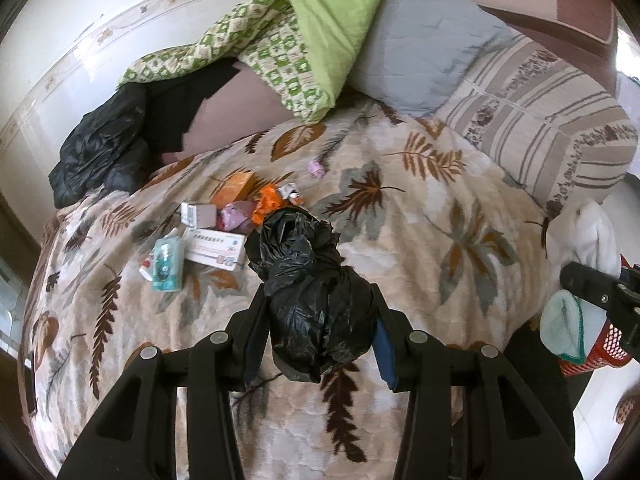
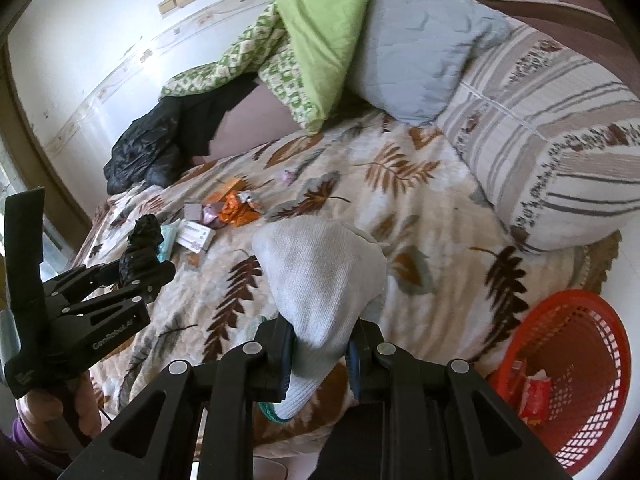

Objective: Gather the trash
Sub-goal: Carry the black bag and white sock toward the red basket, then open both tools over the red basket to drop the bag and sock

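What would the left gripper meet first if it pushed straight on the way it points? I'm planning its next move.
Probably the trash pile: the left gripper, shut on a black plastic bag, points toward the orange wrapper and white box on the blanket. Depth is unclear.

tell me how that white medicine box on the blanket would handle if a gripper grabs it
The white medicine box looks like thin cardboard, so probably light and crushable under a hard squeeze. Flat and rectangular, it should not roll. It lies on the soft leaf blanket, which may give under pressing fingers.

red basket (image 2: 576, 364) cut by frame edge; black bag (image 1: 316, 300) hides trash pile (image 1: 224, 224) edge.
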`<control>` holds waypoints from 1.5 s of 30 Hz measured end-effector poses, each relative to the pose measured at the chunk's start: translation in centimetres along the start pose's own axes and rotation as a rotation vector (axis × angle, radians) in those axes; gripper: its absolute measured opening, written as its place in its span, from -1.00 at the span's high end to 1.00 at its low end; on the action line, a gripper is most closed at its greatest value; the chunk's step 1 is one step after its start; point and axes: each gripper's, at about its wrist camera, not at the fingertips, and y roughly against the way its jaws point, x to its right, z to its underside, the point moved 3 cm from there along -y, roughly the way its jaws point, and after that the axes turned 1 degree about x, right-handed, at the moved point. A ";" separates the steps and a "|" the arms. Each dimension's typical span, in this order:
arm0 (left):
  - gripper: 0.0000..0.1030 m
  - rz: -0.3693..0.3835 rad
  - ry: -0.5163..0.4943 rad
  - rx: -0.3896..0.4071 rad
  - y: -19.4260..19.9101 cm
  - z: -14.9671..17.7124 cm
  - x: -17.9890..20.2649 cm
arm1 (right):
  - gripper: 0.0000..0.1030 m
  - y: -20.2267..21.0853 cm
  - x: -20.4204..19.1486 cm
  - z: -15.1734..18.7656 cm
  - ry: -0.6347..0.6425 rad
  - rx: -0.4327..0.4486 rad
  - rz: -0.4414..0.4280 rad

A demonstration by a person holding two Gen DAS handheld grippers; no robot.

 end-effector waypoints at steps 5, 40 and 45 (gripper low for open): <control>0.14 0.036 -0.029 0.003 0.2 -0.5 2.0 | 0.56 1.0 2.0 0.3 -0.040 0.010 0.026; 0.11 0.519 -0.436 -0.055 -0.1 -2.0 29.9 | 0.55 10.8 21.6 6.6 -0.391 0.058 0.355; -0.24 0.555 -0.439 -0.064 -1.0 -1.8 31.3 | 0.43 10.7 22.7 7.0 -0.423 0.059 0.360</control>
